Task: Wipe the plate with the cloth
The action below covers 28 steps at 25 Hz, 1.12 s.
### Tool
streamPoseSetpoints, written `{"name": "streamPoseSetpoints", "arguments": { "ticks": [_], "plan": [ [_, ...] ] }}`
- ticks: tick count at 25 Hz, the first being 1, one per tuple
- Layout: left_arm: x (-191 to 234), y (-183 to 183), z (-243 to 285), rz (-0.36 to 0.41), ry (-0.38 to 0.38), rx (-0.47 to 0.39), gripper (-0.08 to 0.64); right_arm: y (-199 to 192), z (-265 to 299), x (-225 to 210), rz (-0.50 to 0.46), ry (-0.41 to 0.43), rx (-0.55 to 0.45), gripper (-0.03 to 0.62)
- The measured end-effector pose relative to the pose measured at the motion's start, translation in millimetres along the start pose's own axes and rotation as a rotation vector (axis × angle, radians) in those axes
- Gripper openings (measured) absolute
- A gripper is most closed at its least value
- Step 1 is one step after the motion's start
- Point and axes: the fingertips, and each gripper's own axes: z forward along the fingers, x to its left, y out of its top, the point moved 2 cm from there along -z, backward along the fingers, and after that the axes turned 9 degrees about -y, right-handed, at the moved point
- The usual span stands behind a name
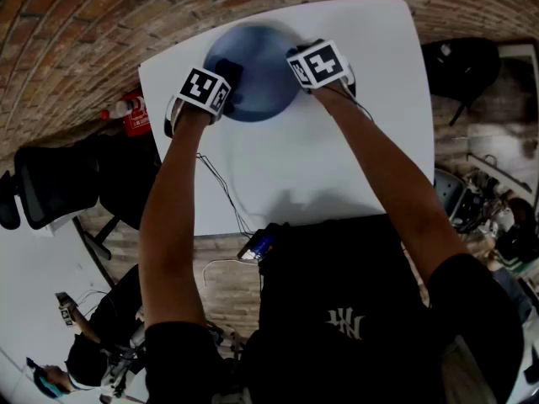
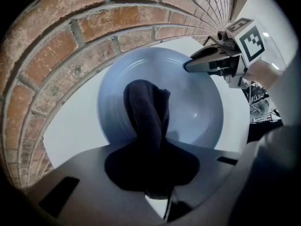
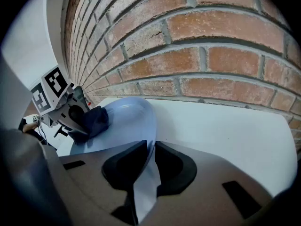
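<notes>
Your left gripper (image 2: 151,171) clamps the dark cloth (image 2: 146,112) — it rests on the blue plate (image 2: 200,105). Your right gripper (image 3: 149,160) pinches the plate's rim, jaws narrow.

The left arm (image 1: 173,217) and right arm (image 1: 383,171) both stretch out to the far side. The left gripper (image 1: 221,93) points straight down, its jaws clamped on the cloth (image 2: 146,111). Just to its right, the right gripper (image 1: 318,66) slants downward, its jaws pinched narrowly on the rim of the plate (image 3: 146,121).
</notes>
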Motion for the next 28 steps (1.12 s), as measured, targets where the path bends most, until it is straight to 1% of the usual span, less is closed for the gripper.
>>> {"name": "streamPoseSetpoints", "arguments": {
  "ticks": [3,6,8,10,15,18,22,25,28],
  "plan": [
    [10,5,-3,0.015,0.042,-0.001,0.064,-1,0,1,-0.001,0.003,0.002,0.074],
    [21,5,-9,0.037,0.118,0.03,0.063,0,0,1,-0.003,0.002,0.004,0.075],
    [26,7,-10,0.07,0.159,0.046,0.064,-1,0,1,-0.005,0.003,0.005,0.075],
    [27,11,-9,0.097,0.171,0.047,0.063,-1,-1,2,-0.009,0.004,0.005,0.075],
    [33,20,-10,0.129,0.216,0.052,0.063,-1,-1,1,-0.012,0.005,0.005,0.077],
    [35,21,-8,0.161,0.245,0.064,0.063,-1,-1,2,-0.009,0.008,0.001,0.077],
    [37,23,-5,0.175,0.265,0.046,0.063,0,-1,1,0.0,0.005,-0.003,0.077],
    [34,25,-5,0.233,0.288,0.03,0.063,-2,-2,2,0.007,0.012,-0.005,0.077],
    [29,26,-7,0.259,0.278,-0.014,0.064,-2,-5,3,-0.028,-0.002,-0.007,0.077]
  ]
}}
